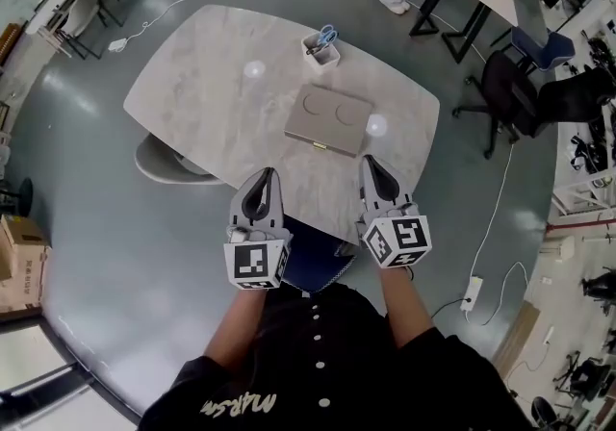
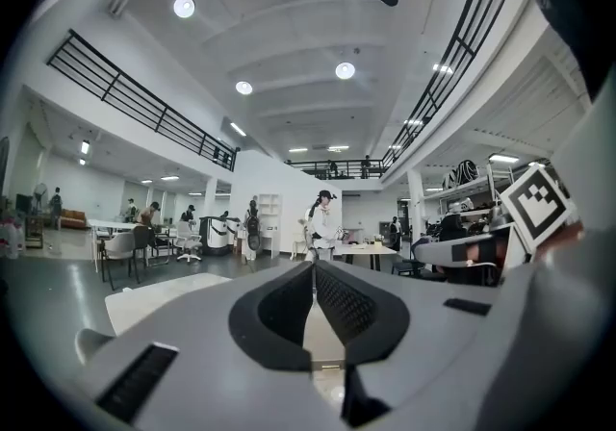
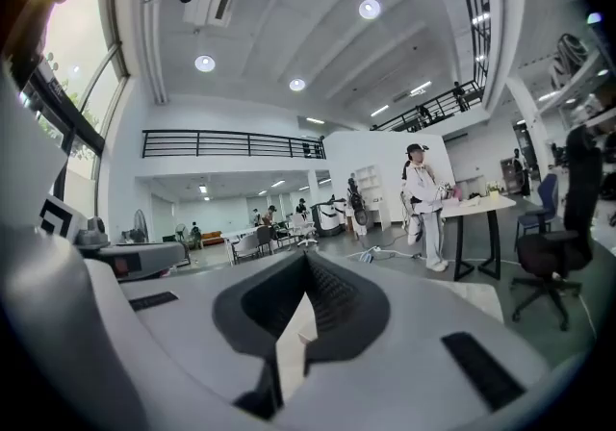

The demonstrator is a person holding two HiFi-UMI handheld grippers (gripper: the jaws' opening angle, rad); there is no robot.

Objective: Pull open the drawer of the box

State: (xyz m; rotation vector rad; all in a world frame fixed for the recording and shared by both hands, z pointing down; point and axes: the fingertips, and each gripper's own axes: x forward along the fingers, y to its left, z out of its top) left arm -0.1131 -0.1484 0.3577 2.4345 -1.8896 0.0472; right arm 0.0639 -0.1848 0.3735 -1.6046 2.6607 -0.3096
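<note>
Box (image 1: 328,118) lies flat on counter (image 1: 202,83), its drawer (image 1: 319,142) closed, cup (image 1: 320,49) behind; left tongs (image 1: 262,175) and right tongs (image 1: 371,163) hover near the front edge, each pressed together, empty, apart from box.

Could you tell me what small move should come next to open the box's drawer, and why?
Probably open the right hand-held gripper and move it forward to the small handle on the box; it and the left hand-held gripper hang short of it, jaws shut.

Glossy grey floor (image 1: 87,256), marble-look table (image 1: 212,83), black office chair (image 1: 505,92) — railed mezzanine (image 3: 221,143), round ceiling lights (image 3: 203,63)
</note>
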